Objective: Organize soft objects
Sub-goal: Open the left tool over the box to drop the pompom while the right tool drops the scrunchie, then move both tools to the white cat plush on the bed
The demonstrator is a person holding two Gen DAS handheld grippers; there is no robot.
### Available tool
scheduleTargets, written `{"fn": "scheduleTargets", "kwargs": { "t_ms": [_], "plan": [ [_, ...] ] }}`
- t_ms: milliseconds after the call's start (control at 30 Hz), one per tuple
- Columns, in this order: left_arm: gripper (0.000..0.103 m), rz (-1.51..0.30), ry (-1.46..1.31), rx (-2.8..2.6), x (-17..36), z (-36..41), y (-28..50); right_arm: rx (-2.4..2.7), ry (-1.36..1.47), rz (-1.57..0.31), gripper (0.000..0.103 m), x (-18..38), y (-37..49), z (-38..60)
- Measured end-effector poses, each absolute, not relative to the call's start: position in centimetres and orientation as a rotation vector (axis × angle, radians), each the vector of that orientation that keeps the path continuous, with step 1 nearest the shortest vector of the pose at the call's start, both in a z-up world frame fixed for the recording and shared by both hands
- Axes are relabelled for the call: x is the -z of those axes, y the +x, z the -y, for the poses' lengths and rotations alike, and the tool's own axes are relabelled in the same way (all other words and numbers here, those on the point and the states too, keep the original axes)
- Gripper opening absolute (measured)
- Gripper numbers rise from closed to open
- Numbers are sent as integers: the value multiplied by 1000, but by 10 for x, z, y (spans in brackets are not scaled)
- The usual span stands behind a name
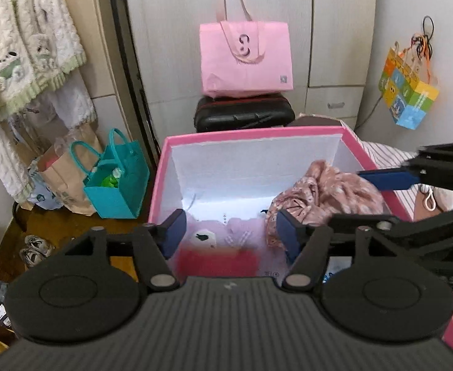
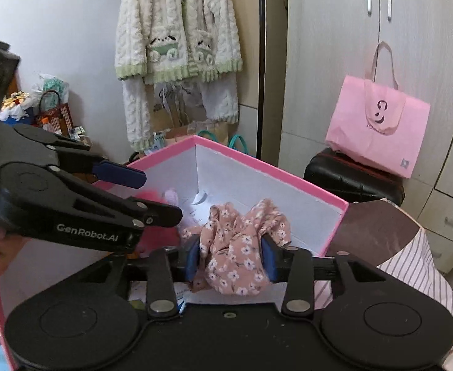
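Observation:
A pink-rimmed box with white inner walls stands open below both grippers. My right gripper is shut on a pink floral cloth and holds it over the box's near right side; the cloth also shows in the left wrist view. My left gripper is open and empty above the box's near side. Under it lies a pale pink and red soft item, blurred. The left gripper also shows in the right wrist view, jaws apart.
A pink tote bag sits on a black case behind the box. Teal bags and a paper bag stand on the floor at left. A fluffy cream robe hangs on the wall. A striped bedsheet lies at right.

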State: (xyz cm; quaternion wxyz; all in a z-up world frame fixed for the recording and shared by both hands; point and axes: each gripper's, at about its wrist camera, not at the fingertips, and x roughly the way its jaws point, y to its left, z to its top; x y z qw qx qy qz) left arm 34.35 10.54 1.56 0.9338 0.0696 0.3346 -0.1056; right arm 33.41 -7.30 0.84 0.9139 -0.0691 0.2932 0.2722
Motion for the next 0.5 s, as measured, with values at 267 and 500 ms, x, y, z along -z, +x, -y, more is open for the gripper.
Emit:
{"fn": "scheduleTargets", "kwargs": {
  "t_ms": [267,500],
  "plan": [
    [71,-665,119,309,-44,-118,287,-594,-106,-561,60,-30,269,114],
    [73,-663,124,405,-62,-110,237,-578,-66,-579,61,-39,216,152]
  ]
}}
